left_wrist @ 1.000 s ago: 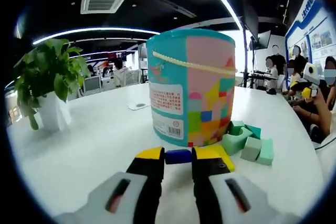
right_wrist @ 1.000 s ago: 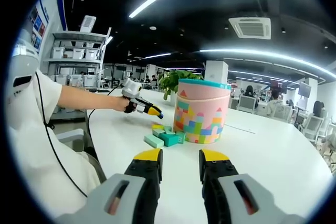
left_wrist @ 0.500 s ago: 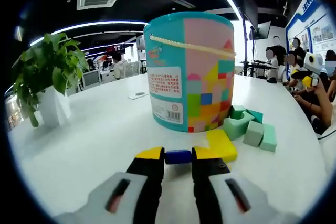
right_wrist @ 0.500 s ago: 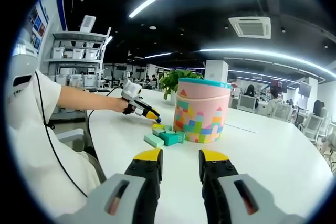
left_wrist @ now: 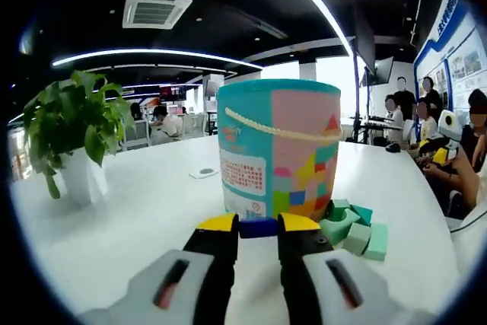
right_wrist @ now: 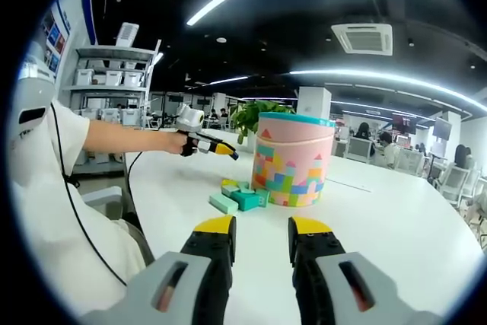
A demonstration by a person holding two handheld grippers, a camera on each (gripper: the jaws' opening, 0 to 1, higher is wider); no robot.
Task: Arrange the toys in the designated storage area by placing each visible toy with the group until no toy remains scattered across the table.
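Observation:
My left gripper [left_wrist: 258, 225] is shut on a small blue block [left_wrist: 258, 227], held in the air in front of a tall pink and teal toy bucket [left_wrist: 278, 151]. Several green blocks [left_wrist: 352, 231] lie at the bucket's right foot. In the right gripper view the left gripper [right_wrist: 227, 151] hovers above the white table [right_wrist: 380, 218], left of the bucket [right_wrist: 294, 162], over the green blocks [right_wrist: 240, 199] and a yellow block [right_wrist: 228, 183]. My right gripper [right_wrist: 261, 231] is open, holds nothing, and stays well back from the pile.
A potted green plant [left_wrist: 71, 133] in a white pot stands on the table at the left. A small flat item [left_wrist: 204, 172] lies behind the bucket. Seated people are at the far right [left_wrist: 426, 123]. Shelving with boxes [right_wrist: 114, 81] stands behind the person's arm.
My left gripper has risen off the table with the blue block, so the yellow block by the bucket has dropped out of its view. The right gripper has not moved.

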